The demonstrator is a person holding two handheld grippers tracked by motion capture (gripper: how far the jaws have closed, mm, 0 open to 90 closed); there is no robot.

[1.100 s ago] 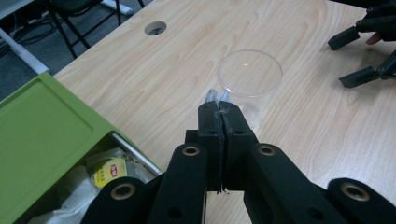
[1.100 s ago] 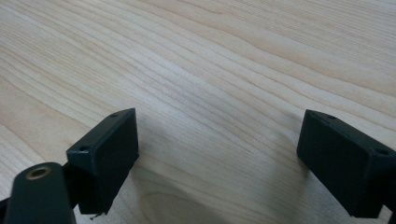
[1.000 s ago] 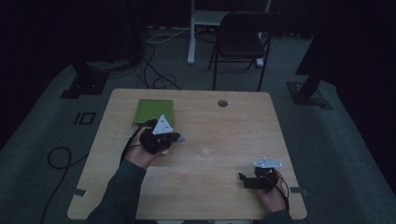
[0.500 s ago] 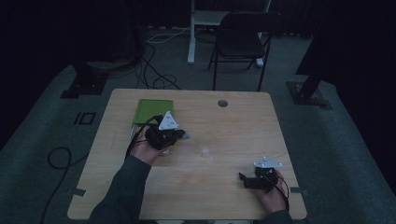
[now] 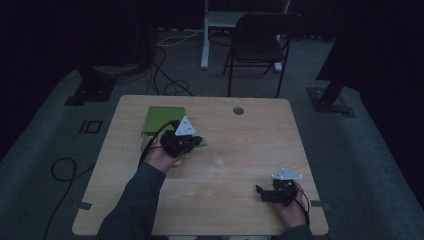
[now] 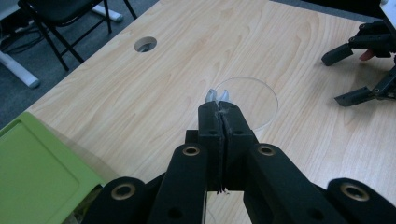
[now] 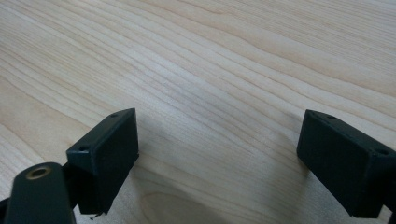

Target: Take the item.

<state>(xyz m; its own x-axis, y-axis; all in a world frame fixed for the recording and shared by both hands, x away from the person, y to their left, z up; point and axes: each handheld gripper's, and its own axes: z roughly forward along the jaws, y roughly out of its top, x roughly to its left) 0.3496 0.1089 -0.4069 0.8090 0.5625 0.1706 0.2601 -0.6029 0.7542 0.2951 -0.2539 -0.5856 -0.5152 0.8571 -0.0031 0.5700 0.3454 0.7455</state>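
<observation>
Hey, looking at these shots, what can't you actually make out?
- Thin clear piece pinched by the left gripper: mostly hidden between shut jaws, left gripper view.
- Clear disc on the table: faint in the dim high view.
- Green tray: cut off by the left gripper view's edge.

No readable text, label, brand, number or sign appears on anything here.

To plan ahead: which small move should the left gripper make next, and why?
Probably lay the clear round plastic disc flat on the light wooden table: the left gripper is shut on its rim, and the right gripper rests open, apart.
</observation>
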